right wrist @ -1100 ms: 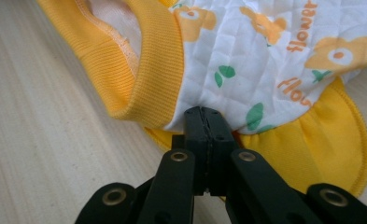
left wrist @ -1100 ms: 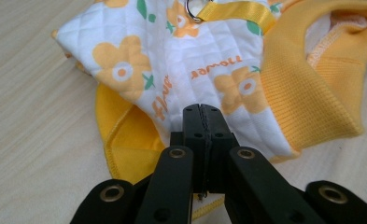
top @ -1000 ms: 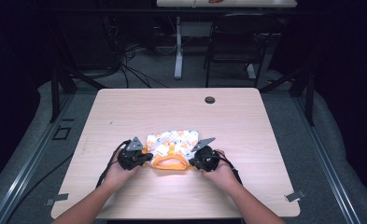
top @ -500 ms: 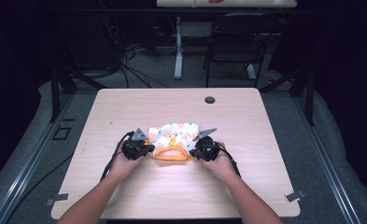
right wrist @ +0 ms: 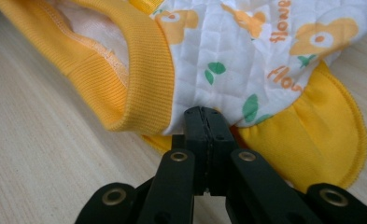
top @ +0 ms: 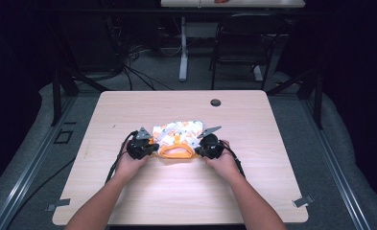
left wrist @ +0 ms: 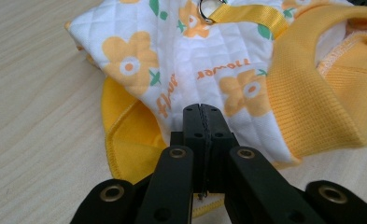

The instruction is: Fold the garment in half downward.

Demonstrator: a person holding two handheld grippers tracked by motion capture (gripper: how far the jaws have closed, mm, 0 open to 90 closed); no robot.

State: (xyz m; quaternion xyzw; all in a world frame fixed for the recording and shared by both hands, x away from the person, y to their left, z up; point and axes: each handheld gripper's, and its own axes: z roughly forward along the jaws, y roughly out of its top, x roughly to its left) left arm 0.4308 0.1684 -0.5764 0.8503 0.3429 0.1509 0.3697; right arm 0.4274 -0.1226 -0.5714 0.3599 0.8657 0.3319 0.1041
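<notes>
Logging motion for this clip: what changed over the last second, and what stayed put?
Both hands slid away from the person, carrying the garment a little farther up the table. The left claw and right claw are shut on its near edge, one at each side, as they seemed before. The garment's bunched shape, the claws' spacing and the dark disc near the far edge look unchanged.

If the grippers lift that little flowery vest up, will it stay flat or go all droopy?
Probably droopy. The quilted flower-print vest is soft cloth that already folds and rumples on the table. With the left gripper and right gripper pinching opposite edges, its middle would likely sag. It looks light, and the ribbed yellow trim shouldn't slip easily.
</notes>
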